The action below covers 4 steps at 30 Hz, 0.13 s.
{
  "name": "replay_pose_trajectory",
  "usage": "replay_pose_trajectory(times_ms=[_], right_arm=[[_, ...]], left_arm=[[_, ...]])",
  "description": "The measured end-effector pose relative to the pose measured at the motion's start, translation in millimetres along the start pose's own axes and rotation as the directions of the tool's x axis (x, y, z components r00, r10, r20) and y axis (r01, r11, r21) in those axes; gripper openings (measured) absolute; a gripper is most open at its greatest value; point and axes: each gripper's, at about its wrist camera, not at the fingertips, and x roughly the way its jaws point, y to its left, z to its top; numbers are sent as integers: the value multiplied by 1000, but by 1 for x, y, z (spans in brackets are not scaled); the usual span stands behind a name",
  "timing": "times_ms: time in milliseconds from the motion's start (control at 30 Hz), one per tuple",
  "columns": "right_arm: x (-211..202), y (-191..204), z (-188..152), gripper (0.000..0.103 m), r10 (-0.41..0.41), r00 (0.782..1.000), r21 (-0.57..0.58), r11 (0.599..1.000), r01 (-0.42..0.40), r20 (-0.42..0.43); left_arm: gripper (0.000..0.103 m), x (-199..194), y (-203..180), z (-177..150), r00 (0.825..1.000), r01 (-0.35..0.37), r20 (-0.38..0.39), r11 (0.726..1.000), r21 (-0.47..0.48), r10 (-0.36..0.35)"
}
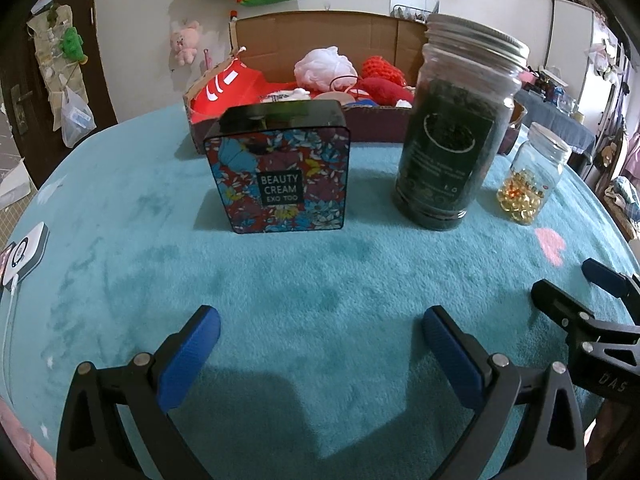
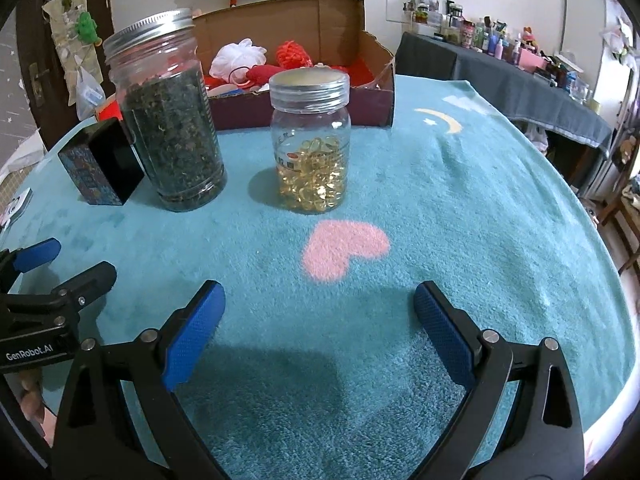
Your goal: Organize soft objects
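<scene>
A cardboard box stands at the back of the table. Inside lie a white mesh bath puff, a red knitted piece, a red plush and a red cloth. My left gripper hangs open over the teal blanket, nothing between its blue pads. In the right wrist view my right gripper is open too, near the pink heart. Each gripper shows at the edge of the other's view.
A flowered Beauty Cream tin, a tall jar of dark dried leaves and a smaller jar of yellow capsules stand in front of the box. A white device lies at the left edge.
</scene>
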Motion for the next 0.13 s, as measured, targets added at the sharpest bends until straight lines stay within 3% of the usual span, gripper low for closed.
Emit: replay_pose_trajectory(times_ms=[133], right_arm=[[0, 0, 0, 97, -4, 1000, -5, 1000, 4, 0]], left_arm=[[103, 0, 0, 0, 1000, 1, -1, 1000, 0, -1]])
